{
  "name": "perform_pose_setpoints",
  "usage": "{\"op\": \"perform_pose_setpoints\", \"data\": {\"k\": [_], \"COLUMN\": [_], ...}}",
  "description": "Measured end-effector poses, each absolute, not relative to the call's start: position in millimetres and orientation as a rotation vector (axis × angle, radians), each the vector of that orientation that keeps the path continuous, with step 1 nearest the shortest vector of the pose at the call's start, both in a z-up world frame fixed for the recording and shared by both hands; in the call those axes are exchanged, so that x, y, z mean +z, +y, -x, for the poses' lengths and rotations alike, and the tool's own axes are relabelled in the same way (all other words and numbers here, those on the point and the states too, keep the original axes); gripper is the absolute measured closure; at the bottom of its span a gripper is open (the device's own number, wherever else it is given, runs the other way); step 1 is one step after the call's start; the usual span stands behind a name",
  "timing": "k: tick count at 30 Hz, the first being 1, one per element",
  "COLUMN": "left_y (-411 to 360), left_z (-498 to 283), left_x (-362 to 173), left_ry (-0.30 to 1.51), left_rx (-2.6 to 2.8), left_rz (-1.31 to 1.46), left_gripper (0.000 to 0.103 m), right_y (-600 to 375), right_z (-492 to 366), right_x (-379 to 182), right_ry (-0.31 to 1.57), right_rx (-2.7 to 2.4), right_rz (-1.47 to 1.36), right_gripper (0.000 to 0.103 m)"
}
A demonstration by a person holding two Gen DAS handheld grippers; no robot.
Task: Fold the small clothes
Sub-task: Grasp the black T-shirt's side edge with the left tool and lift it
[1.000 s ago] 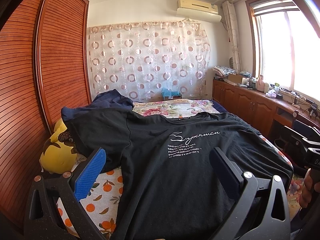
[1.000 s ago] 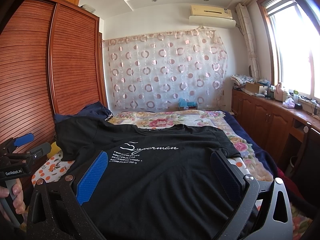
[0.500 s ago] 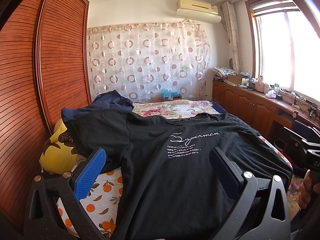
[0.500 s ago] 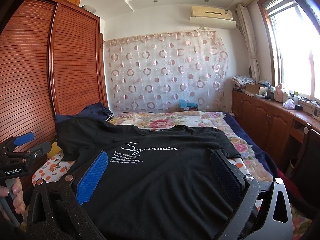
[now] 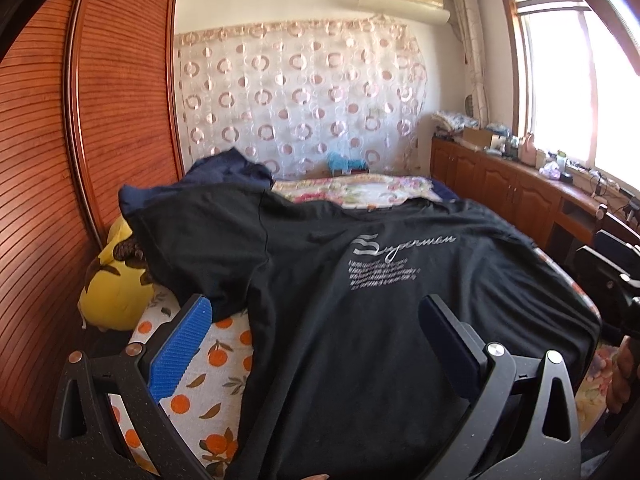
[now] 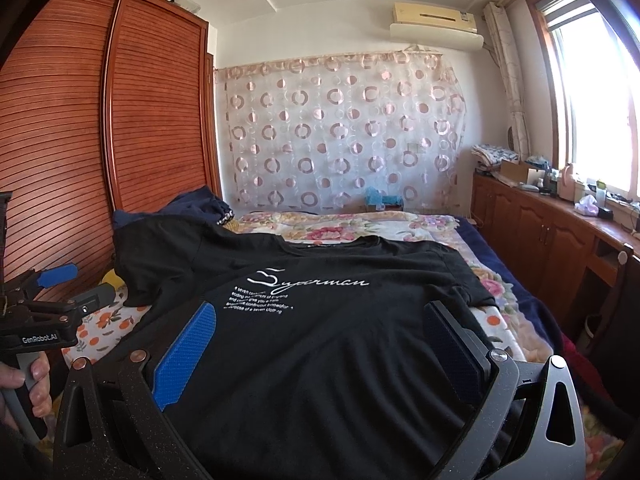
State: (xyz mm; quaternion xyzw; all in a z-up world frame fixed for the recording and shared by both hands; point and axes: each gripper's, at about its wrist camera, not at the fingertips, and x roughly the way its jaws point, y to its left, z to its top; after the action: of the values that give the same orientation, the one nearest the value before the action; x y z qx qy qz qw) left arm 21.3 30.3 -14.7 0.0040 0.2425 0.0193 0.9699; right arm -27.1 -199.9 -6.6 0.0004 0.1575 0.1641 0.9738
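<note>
A black T-shirt (image 5: 360,300) with white "Superman" print lies spread flat on the bed, collar away from me; it also shows in the right wrist view (image 6: 320,320). My left gripper (image 5: 316,312) is open, held above the shirt's left side near its hem. My right gripper (image 6: 320,320) is open, held above the shirt's lower middle. Neither holds anything. The left gripper's body also appears at the left edge of the right wrist view (image 6: 40,320).
The bed has an orange-print sheet (image 5: 200,380) and a floral cover (image 6: 360,224). A yellow plush (image 5: 116,284) and a navy garment (image 5: 224,172) lie at the left. A wooden wardrobe (image 6: 120,120) stands left; a cabinet (image 6: 560,232) under the window stands right.
Both views have shifted slightly, as the grippers moved a little over the shirt. The shirt has not moved, and both grippers stay open.
</note>
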Motion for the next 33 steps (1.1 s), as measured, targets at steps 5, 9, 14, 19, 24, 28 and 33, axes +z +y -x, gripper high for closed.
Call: {"op": "perform_pose_setpoints", "data": {"k": [5, 9, 14, 19, 24, 28, 33], "left_y": [44, 53, 72, 103, 126, 138, 157], "left_z": [-27, -26, -30, -33, -46, -59, -85], "left_x": [-29, -37, -43, -45, -51, -58, -75], "left_ry": [0.52, 0.526, 0.537, 0.524, 0.555, 0.588, 0.663], "left_rx": [0.062, 0.079, 0.105, 0.121, 0.113, 0.108, 0.091], "left_rz": [0.003, 0.013, 0.035, 0.085, 0.09, 0.078, 0.106], "left_gripper": [0.0, 0.0, 0.0, 0.0, 0.0, 0.0, 0.007], "right_y": [-198, -195, -189, -186, -183, -181, -176], "right_z": [17, 9, -2, -21, -47, -66, -84], "right_x": [-11, -11, -16, -24, -31, -38, -33], "right_ry": [0.332, 0.32, 0.323, 0.34, 0.416, 0.5, 0.558], "right_rx": [0.349, 0.355, 0.391, 0.441, 0.518, 0.566, 0.594], "right_rz": [0.006, 0.027, 0.041, 0.056, 0.08, 0.11, 0.171], "right_gripper": [0.001, 0.001, 0.001, 0.001, 0.001, 0.001, 0.004]}}
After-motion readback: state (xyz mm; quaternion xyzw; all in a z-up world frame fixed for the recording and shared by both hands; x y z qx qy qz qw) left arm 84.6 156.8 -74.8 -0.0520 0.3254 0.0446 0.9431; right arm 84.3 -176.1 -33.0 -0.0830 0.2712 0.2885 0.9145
